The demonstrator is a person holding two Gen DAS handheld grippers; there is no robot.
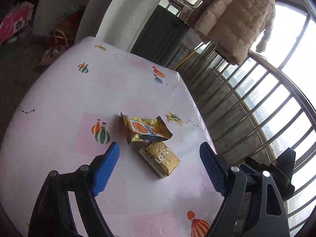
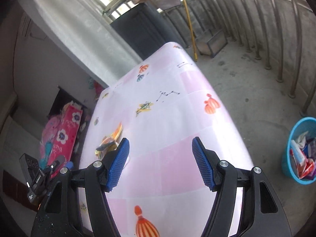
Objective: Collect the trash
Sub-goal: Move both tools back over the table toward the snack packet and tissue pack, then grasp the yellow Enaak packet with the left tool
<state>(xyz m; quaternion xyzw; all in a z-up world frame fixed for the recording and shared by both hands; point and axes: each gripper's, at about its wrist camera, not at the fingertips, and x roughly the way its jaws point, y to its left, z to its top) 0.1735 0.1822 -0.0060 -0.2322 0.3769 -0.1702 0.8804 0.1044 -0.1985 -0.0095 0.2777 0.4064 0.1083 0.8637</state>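
Two gold snack wrappers lie on the pink table. The crumpled gold and blue wrapper rests just beyond a flatter gold packet. My left gripper hovers above the table with its blue pads wide apart, the gold packet below and between them, untouched. In the right wrist view my right gripper is open over the bare pink table, nothing between its pads. The wrappers show blurred just left of its left fingertip. A blue waste basket with trash inside stands on the floor at the right.
A metal railing runs along the balcony beyond the table's right edge. A beige padded jacket hangs above. A dark cabinet stands behind the table. Pink bags lie on the floor to the left. A yellow-handled broom leans near the railing.
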